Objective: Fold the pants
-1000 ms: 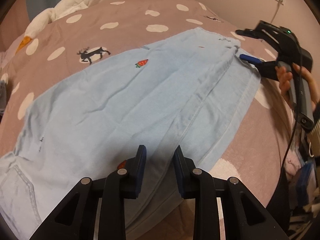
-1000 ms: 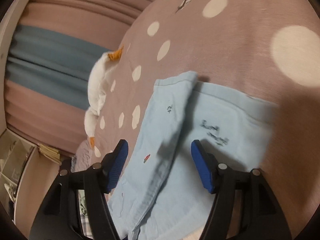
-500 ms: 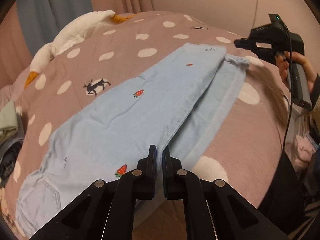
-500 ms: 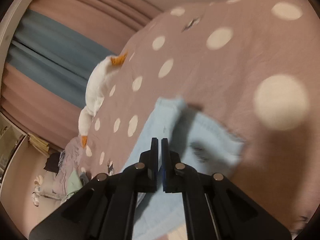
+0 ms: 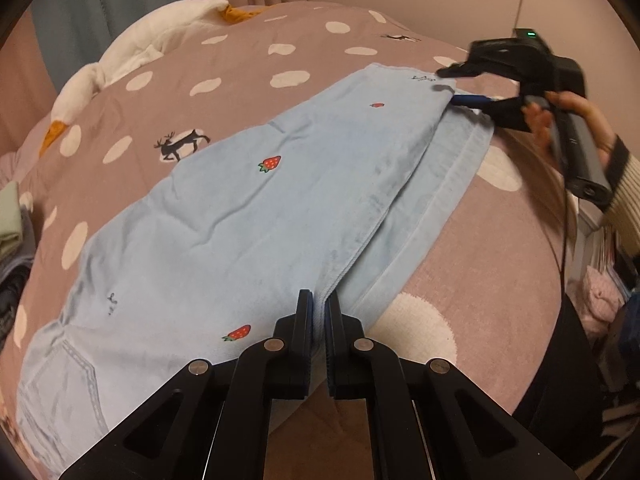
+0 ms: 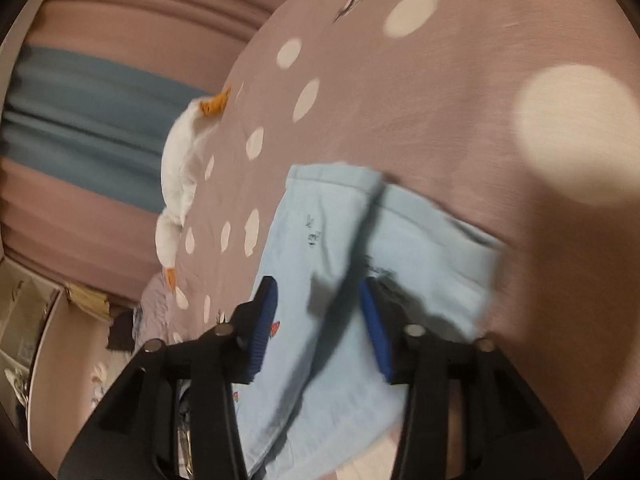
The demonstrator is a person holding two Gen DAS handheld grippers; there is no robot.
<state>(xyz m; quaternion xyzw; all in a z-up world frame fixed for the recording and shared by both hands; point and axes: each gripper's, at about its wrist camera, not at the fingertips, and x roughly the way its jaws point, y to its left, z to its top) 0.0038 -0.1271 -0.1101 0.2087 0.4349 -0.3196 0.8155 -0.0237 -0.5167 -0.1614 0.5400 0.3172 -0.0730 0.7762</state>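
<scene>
Small dark marks on the pants (image 5: 248, 216) cannot be read.

A home bedroom: a polka-dot bedspread (image 5: 360, 20), a plush goose (image 5: 132, 48) and curtains (image 6: 80, 92).

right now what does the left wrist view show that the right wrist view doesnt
Only the left wrist view shows the left gripper shut on the pants' edge, a back pocket, and the right gripper from outside. Only the right wrist view shows the right gripper's open fingers over both leg hems. Both show the dotted bedspread and the white plush.
</scene>
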